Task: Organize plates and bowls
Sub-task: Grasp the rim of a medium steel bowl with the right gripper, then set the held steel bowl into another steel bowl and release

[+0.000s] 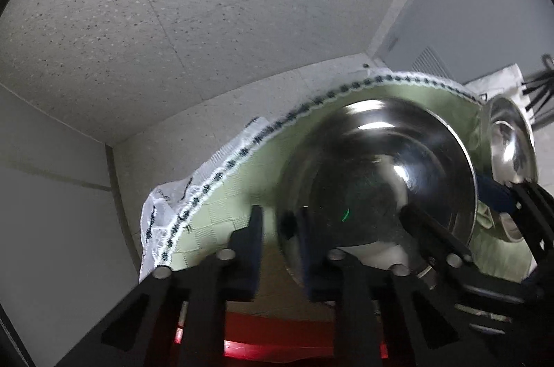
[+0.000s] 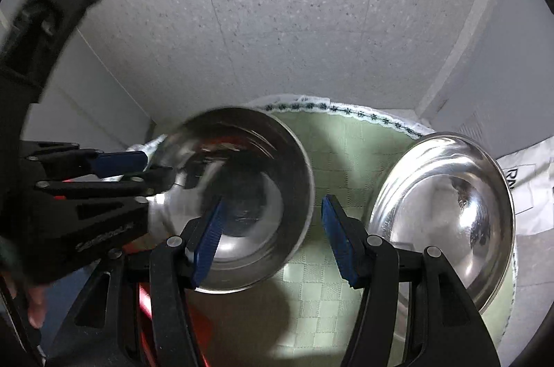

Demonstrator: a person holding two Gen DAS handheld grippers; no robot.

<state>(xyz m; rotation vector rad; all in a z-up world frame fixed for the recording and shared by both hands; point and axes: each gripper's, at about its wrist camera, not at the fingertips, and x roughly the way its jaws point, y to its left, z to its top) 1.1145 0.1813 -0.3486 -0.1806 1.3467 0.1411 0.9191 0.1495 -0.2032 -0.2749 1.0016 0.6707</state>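
Observation:
My left gripper [image 1: 282, 249] is shut on the rim of a steel bowl [image 1: 377, 173] and holds it tilted above the round table with a green checked cloth [image 1: 242, 190]. In the right wrist view the same bowl [image 2: 242, 194] is blurred, with the left gripper [image 2: 152, 169] clamped on its left rim. My right gripper [image 2: 273, 239] is open and empty, just in front of that bowl. A steel plate [image 2: 446, 214] lies on the cloth to the right; it also shows in the left wrist view [image 1: 509, 145].
The table's cloth [image 2: 332, 145] has a white lace edge with a dark pattern. White paper [image 2: 529, 183] lies on the floor at right. A red object [image 1: 277, 336] is below the grippers. Grey speckled floor tiles and white walls surround the table.

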